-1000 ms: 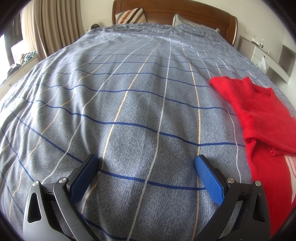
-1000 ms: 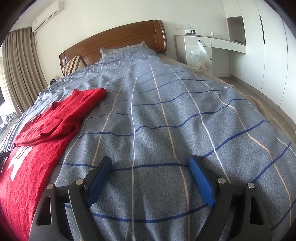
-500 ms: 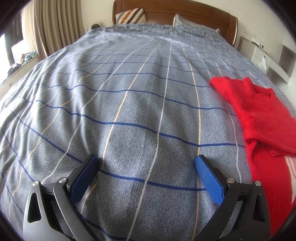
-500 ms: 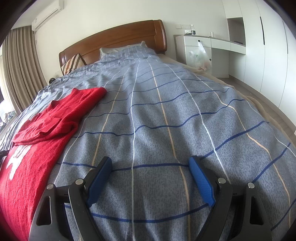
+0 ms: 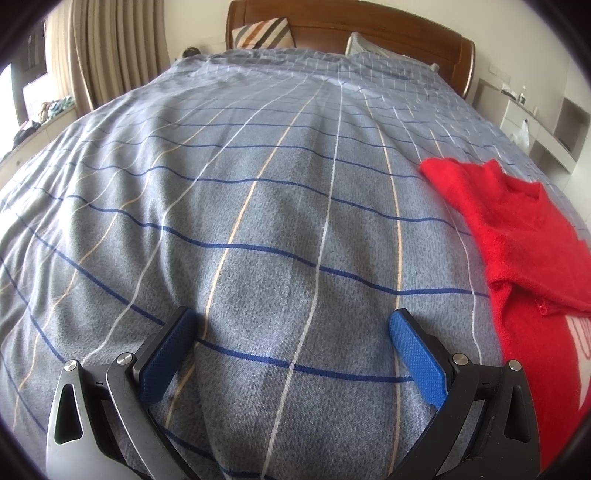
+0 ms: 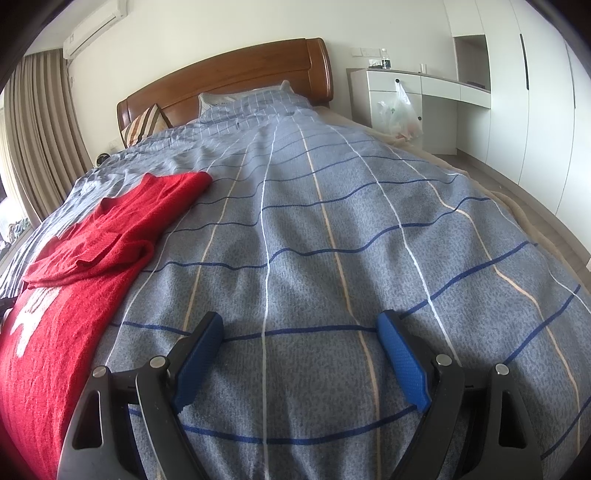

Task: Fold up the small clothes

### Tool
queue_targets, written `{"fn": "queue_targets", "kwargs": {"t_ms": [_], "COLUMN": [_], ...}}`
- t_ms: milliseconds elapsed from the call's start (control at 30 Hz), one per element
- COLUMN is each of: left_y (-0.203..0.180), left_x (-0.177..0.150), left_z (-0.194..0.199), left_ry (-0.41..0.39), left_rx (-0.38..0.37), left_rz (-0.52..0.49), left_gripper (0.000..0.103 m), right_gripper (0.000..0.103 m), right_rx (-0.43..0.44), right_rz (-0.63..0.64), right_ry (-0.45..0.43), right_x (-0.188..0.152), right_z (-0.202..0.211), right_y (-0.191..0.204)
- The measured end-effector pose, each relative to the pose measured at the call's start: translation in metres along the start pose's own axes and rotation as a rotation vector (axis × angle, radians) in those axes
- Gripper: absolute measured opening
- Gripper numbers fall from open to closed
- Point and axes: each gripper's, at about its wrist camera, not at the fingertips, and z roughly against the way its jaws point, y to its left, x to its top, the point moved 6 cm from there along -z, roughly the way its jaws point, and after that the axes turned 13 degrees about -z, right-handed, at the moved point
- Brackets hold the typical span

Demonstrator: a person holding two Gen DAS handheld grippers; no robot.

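Lying flat on the bed [image 5: 280, 229], the red sweater [image 5: 517, 229] sits between the two grippers: off to the right edge of the left wrist view, off to the left edge of the right wrist view [image 6: 92, 258]. One sleeve looks already turned in across the body, its doubled edge making a ridge over the chest; white lettering shows on the lower front, cut off by the frame. Spread out like this, the garment probably gives both tools a reachable side each. Left gripper [image 5: 291, 332]: fingers spread wide, nothing between them, low over bare quilt just beside the sweater's near edge. Right gripper [image 6: 299, 332]: same, fingers wide apart and empty, over quilt just beside the sweater's other side. Neither touches the knit. Judged step: a pause between folds, tools parked either side, ready to come inward for the next grab, likely hem or the remaining sleeve; which one, cannot tell. The quilt is soft and lightly rippled, so a low pinch risks catching bedding with the knit. Further out: wooden headboard [image 6: 229, 74], striped pillow [image 5: 264, 33], curtains [image 5: 107, 55] on the left, white cabinets [image 6: 517, 92] and a hanging plastic bag [image 6: 400, 114] on the right.
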Motion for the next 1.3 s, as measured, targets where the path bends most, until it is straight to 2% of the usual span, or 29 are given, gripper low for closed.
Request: {"fn": "queue_targets", "kwargs": {"t_ms": [667,1300], "left_y": [-0.0005,0.0021], "left_x": [-0.0008,0.0003], "left_z": [0.0003,-0.0036], "left_ry": [-0.011,-0.02], "left_rx": [-0.004,-0.004], "left_rz": [0.005,0.008], "left_gripper": [0.103,0.103], "right_gripper": [0.087,0.087], "right_rx": [-0.037,-0.022], "right_rz": [0.022,0.016], "right_ry": [0.016,0.001], "right_x": [-0.0016,-0.0028], "right_z": [-0.0057,-0.0025], "right_y": [0.0026,0.0013]}}
